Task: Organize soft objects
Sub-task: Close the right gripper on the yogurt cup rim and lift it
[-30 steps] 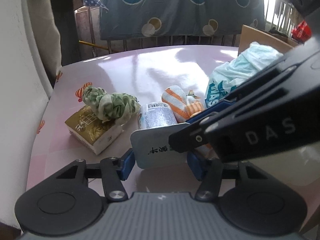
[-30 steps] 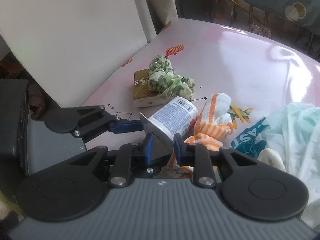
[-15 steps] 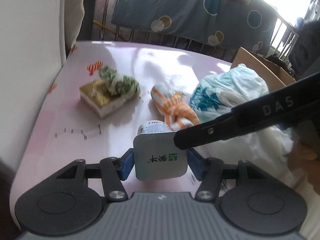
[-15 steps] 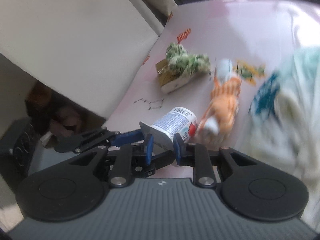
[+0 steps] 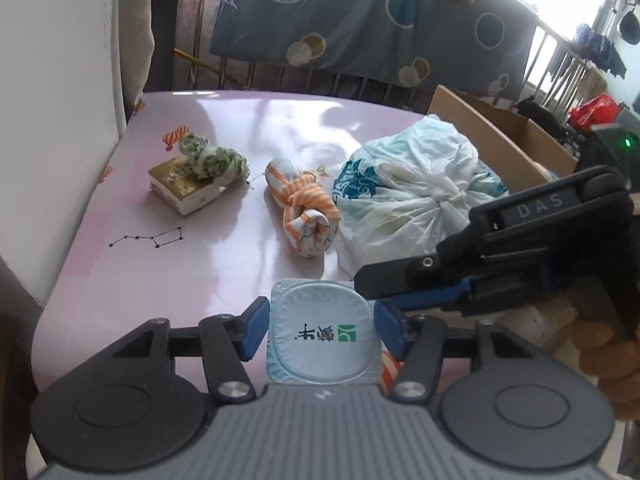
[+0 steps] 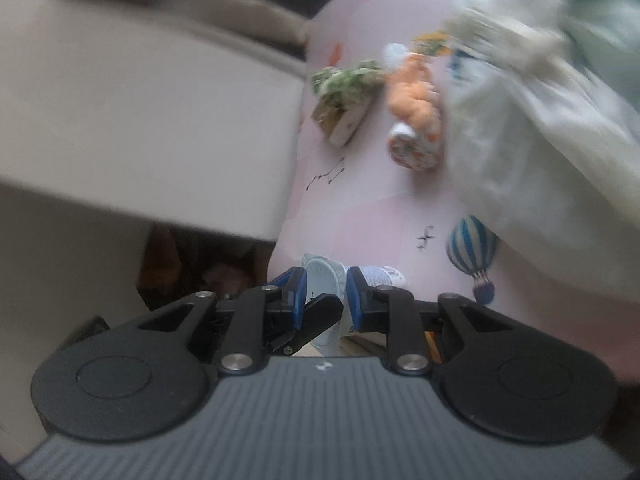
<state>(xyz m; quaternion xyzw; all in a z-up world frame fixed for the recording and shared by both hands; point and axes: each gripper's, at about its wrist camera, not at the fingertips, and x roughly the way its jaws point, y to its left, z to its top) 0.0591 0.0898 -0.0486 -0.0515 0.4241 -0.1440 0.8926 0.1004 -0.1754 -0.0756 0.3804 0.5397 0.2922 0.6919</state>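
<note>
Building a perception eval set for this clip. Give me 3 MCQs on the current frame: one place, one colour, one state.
1. Where does the green-and-white knotted cloth lie?
A. On the gold pack
B. On the floor
C. Between a gripper's pads

2. What colour are the stripes on the knotted cloth beside the plastic bag?
A. Blue and white
B. Orange and white
C. Red and black

3. What is the state of the left gripper?
A. Open and empty
B. Shut on a cloth
C. Shut on the yogurt cup

Key:
1. A, the cloth rests on the pack's top face.
2. B, orange bands on white fabric are clear in the left wrist view.
3. C, both blue pads press the cup's sides, with its foil lid facing the camera.
</note>
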